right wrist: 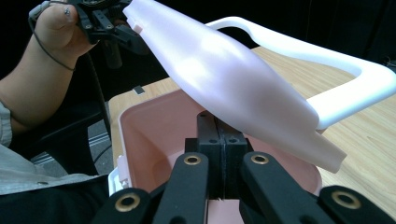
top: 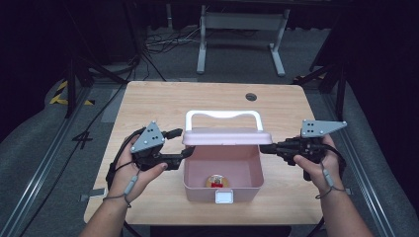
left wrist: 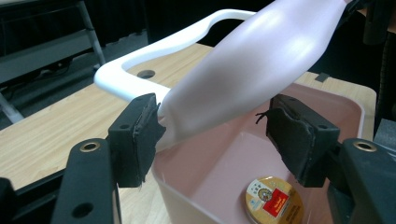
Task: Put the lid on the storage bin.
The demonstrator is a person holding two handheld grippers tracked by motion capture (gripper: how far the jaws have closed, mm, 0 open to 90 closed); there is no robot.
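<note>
Here, closest to the person, a small round tin [top: 218,181] with a red and gold label lies on the floor of an open pink box [top: 222,190], below and ahead of both grippers. The left gripper [top: 181,143] has its jaws spread wide on either side of the raised lid [top: 223,136] at its left end; in the left gripper view the pads [left wrist: 140,135] stand clear of the pale plastic, so it grips nothing. The right gripper [top: 263,147] has its jaws pressed together, their tips at the box's right rim just beneath the lid's edge; whether they pinch anything there cannot be told. Beyond both grippers, the lid tilts back on its far edge and its white handle [top: 223,116] reaches out over the wooden table [top: 163,98]. By the look of it, the box is opened and the tin is inside; what seems left is to lower the lid and fasten the white latch [top: 224,198] on the near wall.
</note>
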